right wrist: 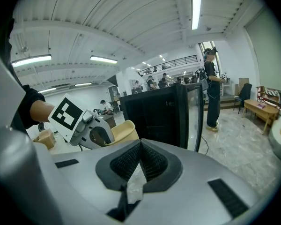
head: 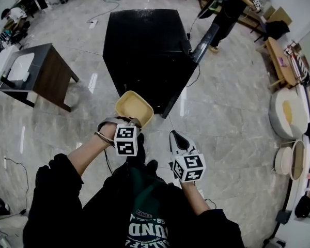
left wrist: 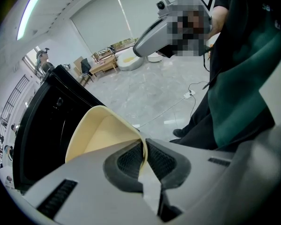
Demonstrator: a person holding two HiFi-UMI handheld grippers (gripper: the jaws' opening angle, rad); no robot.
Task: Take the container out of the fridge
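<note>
Cream container (head: pixel 134 107) sits just outside the fridge (head: pixel 144 50), its rim pinched in your left gripper (left wrist: pixel 144 154) fingers (left wrist: pixel 127 161). Right gripper (right wrist: pixel 139 159) fingers are closed on nothing. Hold the pinch firm and the container level while drawing clear of the fridge.

Container (head: pixel 134 107) of smooth matt plastic; fridge (head: pixel 144 50) glossy black; floor (head: pixel 222 112) polished stone

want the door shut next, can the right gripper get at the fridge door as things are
Probably yes: the right gripper is empty, jaws together, and nothing stands between it and the open fridge door.
</note>
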